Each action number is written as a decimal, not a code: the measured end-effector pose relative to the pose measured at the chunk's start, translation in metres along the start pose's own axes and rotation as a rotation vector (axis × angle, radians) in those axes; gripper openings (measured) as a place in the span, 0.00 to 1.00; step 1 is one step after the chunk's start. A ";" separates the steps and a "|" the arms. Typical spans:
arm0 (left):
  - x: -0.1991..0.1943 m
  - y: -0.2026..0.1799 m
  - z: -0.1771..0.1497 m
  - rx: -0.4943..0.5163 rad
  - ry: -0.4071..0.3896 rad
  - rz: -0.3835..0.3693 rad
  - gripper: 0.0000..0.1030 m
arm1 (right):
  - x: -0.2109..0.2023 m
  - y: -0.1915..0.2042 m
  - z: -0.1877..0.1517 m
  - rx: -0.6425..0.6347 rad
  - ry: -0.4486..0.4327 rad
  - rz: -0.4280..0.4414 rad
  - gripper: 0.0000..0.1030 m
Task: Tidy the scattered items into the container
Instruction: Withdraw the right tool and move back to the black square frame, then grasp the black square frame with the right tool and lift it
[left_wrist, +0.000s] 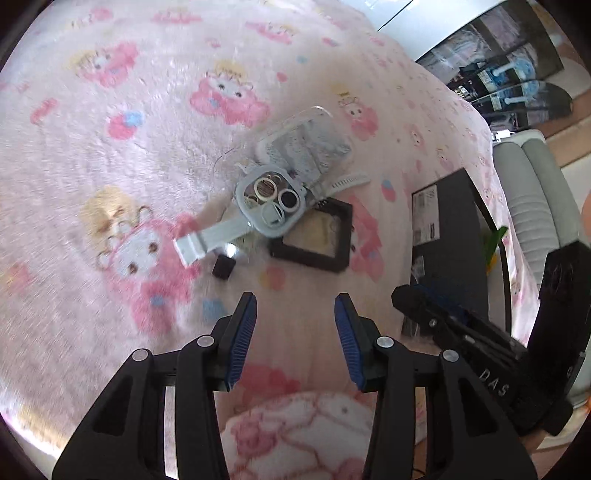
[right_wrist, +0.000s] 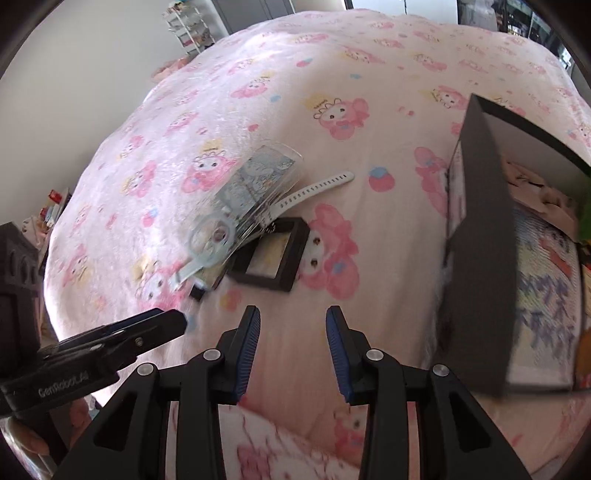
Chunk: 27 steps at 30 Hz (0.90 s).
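Observation:
A small pile lies on the pink blanket: a clear phone case (left_wrist: 295, 147) (right_wrist: 258, 181), a white watch strap (left_wrist: 349, 181) (right_wrist: 314, 192), a grey watch (left_wrist: 271, 201) (right_wrist: 210, 236), a black-framed square box (left_wrist: 314, 240) (right_wrist: 271, 254) and a small black cube (left_wrist: 223, 266). The black container box (left_wrist: 447, 243) (right_wrist: 480, 266) stands to the right, open, with things inside. My left gripper (left_wrist: 294, 343) is open and empty, short of the pile. My right gripper (right_wrist: 293, 350) is open and empty, also short of the pile; it shows in the left wrist view (left_wrist: 424, 302).
The blanket (right_wrist: 369, 74) covers a bed whose edges fall away on the left and far side. A shelf rack (right_wrist: 188, 26) stands by the far wall. A grey ribbed object (left_wrist: 532, 206) lies beyond the container. The left gripper shows at the right wrist view's left edge (right_wrist: 159, 325).

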<state>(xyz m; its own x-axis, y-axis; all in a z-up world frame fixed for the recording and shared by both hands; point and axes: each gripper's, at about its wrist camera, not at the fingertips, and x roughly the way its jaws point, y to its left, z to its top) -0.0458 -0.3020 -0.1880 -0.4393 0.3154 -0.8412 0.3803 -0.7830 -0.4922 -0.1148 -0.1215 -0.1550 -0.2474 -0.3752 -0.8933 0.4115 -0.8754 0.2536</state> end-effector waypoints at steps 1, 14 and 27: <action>0.010 0.003 0.007 -0.004 0.020 -0.006 0.42 | 0.003 0.000 0.004 0.003 0.005 0.000 0.32; 0.066 0.008 0.048 -0.062 0.119 -0.036 0.39 | 0.073 -0.014 0.030 0.053 0.100 0.063 0.32; 0.036 -0.046 -0.004 0.020 0.150 -0.072 0.33 | -0.010 -0.021 -0.013 0.022 0.007 0.086 0.16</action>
<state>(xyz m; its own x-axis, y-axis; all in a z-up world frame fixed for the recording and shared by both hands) -0.0756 -0.2526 -0.1966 -0.3377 0.4465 -0.8286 0.3353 -0.7655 -0.5491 -0.1100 -0.0952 -0.1559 -0.2061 -0.4472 -0.8704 0.4118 -0.8465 0.3374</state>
